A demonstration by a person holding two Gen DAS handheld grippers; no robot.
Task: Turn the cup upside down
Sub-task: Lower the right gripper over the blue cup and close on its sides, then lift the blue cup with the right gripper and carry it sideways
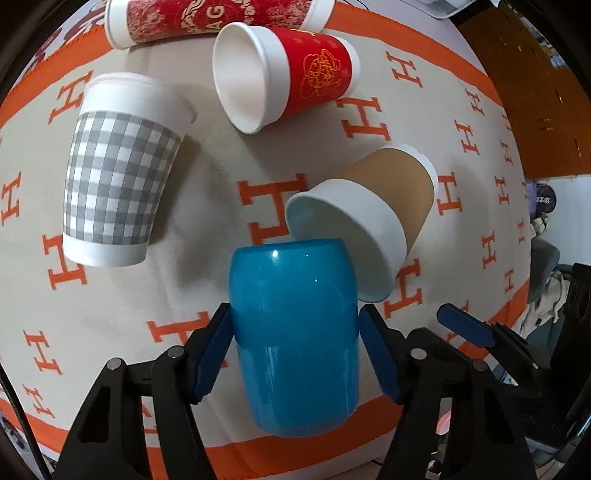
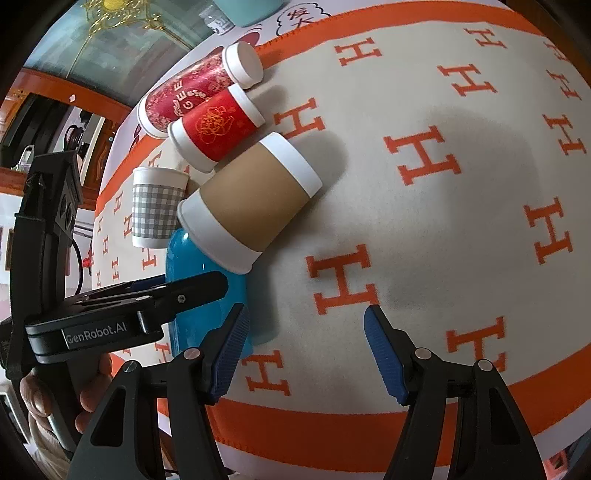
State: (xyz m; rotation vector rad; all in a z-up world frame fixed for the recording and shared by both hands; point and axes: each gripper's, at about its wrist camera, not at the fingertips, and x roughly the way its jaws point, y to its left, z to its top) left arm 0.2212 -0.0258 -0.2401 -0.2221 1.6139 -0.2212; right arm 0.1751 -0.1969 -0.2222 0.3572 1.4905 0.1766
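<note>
A glossy blue cup (image 1: 295,332) stands between the two blue pads of my left gripper (image 1: 295,354), which is shut on its sides. The cup's closed end faces away from the camera. It also shows in the right wrist view (image 2: 207,295), partly hidden behind the left gripper's finger. A brown-sleeved paper cup (image 1: 373,221) lies on its side and leans against the blue cup's far end. My right gripper (image 2: 306,354) is open and empty, just right of the blue cup above the cloth.
A beige cloth with orange H letters and an orange border (image 1: 221,177) covers the table. A grey-checked cup (image 1: 118,173) stands upside down at left. Two red cups (image 1: 288,77) (image 1: 218,18) lie on their sides farther back. The table edge is close to me.
</note>
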